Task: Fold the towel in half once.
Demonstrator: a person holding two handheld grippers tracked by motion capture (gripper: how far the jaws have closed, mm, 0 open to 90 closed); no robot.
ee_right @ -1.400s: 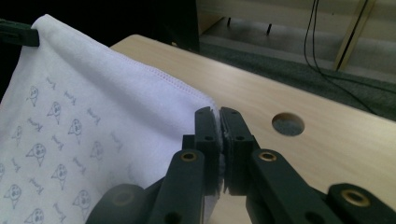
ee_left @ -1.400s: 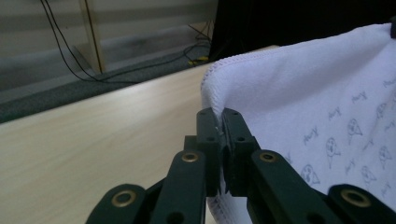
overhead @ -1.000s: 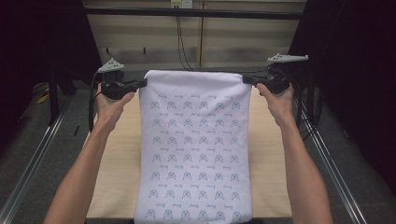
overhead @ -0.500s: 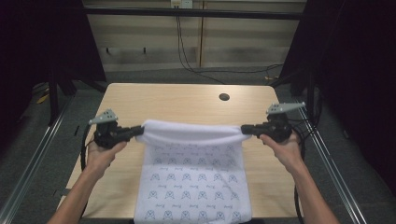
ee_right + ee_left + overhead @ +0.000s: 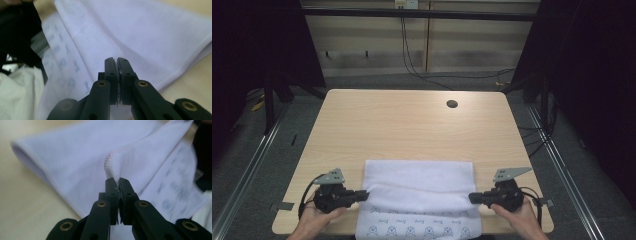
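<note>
Gripping a white cloth (image 5: 418, 192) by its two corners, both tools sit low at the near edge of the table (image 5: 412, 125). Left gripper (image 5: 364, 195): jaws closed tight on the stitched hem of the cloth's left corner; in the left gripper view (image 5: 117, 182) the hem bunches up out of the pinch between the two black jaws. Right gripper (image 5: 472, 198): jaws likewise clamped on the right corner; in the right gripper view (image 5: 117, 61) a thin edge of fabric shows between them. Cloth position: lying on the near half of the table, centred between the two grippers, folded over on itself so that a plain white layer lies on top, fold line toward the far side. A strip of the lower layer with small blue printed figures shows at the near edge and runs off the table's front. Left hand (image 5: 314, 217) and right hand (image 5: 517, 216) hold the tools from below, just at the table edge. Dark round hole (image 5: 452, 104) in the tabletop, far right, well apart from the cloth.
</note>
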